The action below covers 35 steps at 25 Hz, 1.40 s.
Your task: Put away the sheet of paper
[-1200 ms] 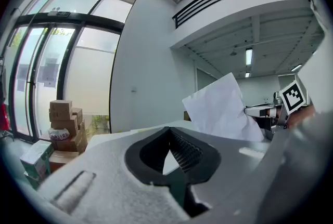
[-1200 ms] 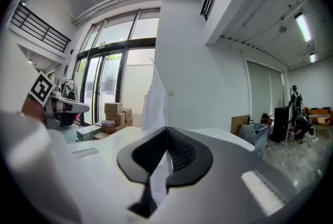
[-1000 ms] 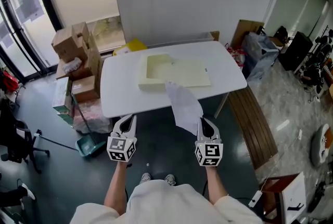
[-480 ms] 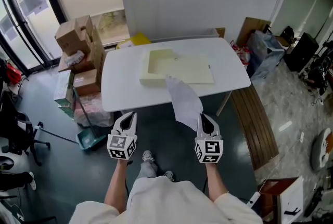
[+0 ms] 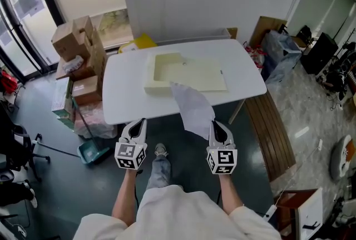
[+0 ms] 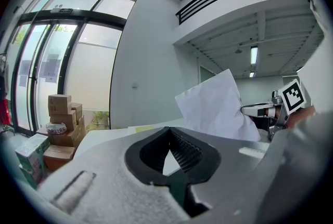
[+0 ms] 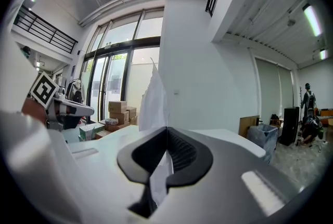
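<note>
My right gripper (image 5: 217, 125) pinches paper (image 5: 192, 104) by edge, upright, probably to clear table (image 5: 125, 99); left gripper (image 5: 135, 125) closed, empty, spare.

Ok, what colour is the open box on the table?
Pale cream-yellow, inside and out. The open box shows best in the head view.

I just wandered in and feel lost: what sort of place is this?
Probably an office or lab room, half used for storage: a plain white table in the middle, cardboard boxes stacked beside tall glass doors, and a bare polished floor.
</note>
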Each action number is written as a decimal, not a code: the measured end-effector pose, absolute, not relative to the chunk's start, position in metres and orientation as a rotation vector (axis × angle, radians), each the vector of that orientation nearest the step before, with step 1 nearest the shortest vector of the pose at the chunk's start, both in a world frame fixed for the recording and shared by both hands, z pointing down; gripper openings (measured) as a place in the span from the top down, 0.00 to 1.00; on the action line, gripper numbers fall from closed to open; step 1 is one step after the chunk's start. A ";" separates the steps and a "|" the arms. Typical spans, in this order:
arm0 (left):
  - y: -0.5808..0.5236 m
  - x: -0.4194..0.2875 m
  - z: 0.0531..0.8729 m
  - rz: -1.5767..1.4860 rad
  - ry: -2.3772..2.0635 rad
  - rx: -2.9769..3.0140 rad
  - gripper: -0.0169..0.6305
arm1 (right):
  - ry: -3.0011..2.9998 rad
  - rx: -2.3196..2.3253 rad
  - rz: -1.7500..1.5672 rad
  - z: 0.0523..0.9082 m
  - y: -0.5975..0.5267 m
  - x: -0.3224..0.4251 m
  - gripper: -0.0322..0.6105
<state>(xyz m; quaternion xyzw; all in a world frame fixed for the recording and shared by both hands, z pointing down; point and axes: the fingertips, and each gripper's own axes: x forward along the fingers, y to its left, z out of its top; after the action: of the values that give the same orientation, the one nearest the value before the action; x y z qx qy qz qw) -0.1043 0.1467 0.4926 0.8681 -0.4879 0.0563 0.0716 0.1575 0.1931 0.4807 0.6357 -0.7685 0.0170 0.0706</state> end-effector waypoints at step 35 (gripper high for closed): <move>-0.186 -0.120 0.495 0.125 -1.301 2.658 0.97 | -2.214 1.981 -0.025 0.449 -0.119 0.128 0.94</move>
<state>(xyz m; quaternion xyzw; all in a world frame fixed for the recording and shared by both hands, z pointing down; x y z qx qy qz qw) -0.1204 -0.1858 0.4949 0.8938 -0.4374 0.0421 0.0898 0.1284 -0.1187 0.4487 0.6644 -0.7425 -0.0083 0.0851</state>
